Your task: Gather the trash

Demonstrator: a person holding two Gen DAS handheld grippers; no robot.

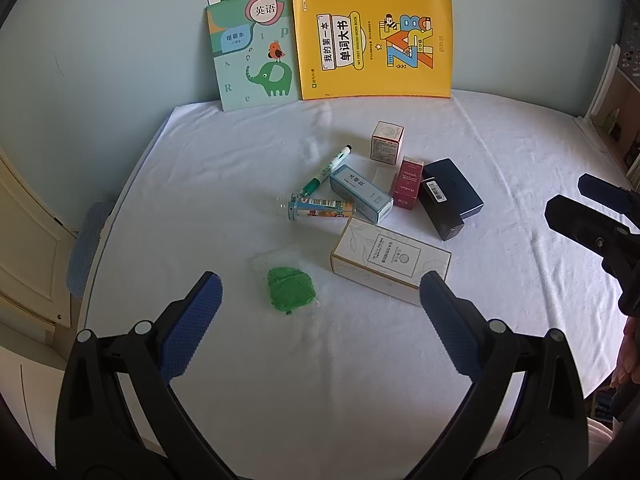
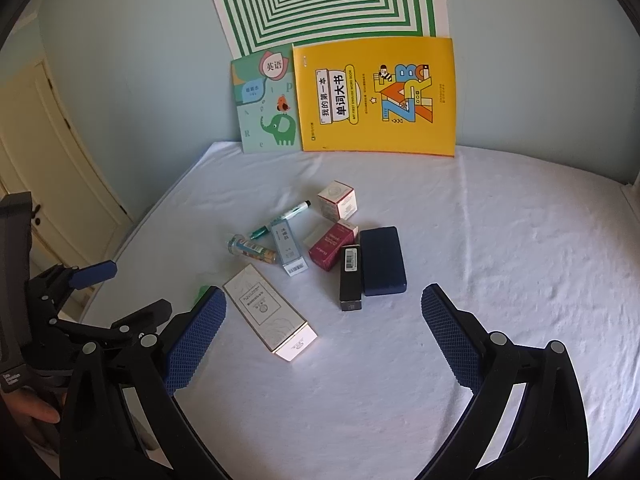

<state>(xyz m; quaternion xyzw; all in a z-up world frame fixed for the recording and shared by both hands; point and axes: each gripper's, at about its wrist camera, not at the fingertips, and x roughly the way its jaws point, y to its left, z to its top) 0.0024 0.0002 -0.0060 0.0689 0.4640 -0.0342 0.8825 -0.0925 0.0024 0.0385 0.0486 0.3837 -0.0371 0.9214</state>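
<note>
Small items lie scattered on the white cloth: a clear packet of green stuff (image 1: 290, 290), a long white carton (image 1: 390, 260) (image 2: 270, 316), a clear tube (image 1: 316, 207) (image 2: 252, 249), a pale blue box (image 1: 360, 193) (image 2: 289, 251), a green marker (image 1: 327, 169) (image 2: 280, 220), a red box (image 1: 408, 188) (image 2: 333, 244), a black box (image 1: 440, 208) (image 2: 350, 278), a dark blue case (image 1: 456, 188) (image 2: 382, 261) and a small white box (image 1: 386, 142) (image 2: 338, 200). My left gripper (image 1: 320, 292) is open just before the green packet. My right gripper (image 2: 323, 304) is open, the white carton between its fingers' line.
Two workbooks, a teal one (image 1: 256, 52) (image 2: 268, 100) and a yellow one (image 1: 374, 44) (image 2: 376, 96), lean on the wall under a green striped poster (image 2: 324, 0). A cream door (image 2: 48, 168) stands left. Shelves (image 1: 624, 120) are at the right. The table (image 2: 520, 240) has bare cloth on its right.
</note>
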